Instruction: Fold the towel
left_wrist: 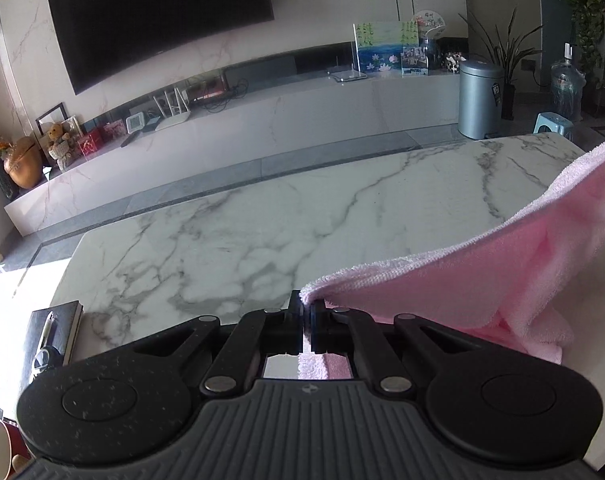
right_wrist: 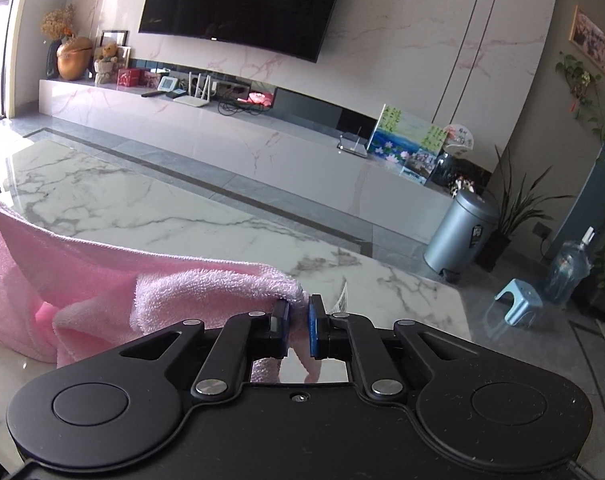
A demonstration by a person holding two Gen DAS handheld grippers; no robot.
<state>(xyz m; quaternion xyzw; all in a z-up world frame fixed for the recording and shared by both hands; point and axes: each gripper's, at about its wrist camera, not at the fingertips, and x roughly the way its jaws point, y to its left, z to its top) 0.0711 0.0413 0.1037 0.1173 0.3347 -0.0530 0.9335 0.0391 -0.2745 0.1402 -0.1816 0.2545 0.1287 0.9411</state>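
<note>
The left gripper [left_wrist: 305,308] is pinched tight on one corner of the soft pink fluffy towel [left_wrist: 482,280]. The right gripper [right_wrist: 298,316] is squeezed on another corner. The towel hangs between them, toward 3 o'clock in the left view, over the white marble table [left_wrist: 262,220]. A thin corner might slip out, and the fold would drop crooked.

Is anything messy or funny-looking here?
Nothing is spilled or broken. The pink towel just sags, bunched, between the left tool and right tool, each pinching a corner above the marble table.
</note>
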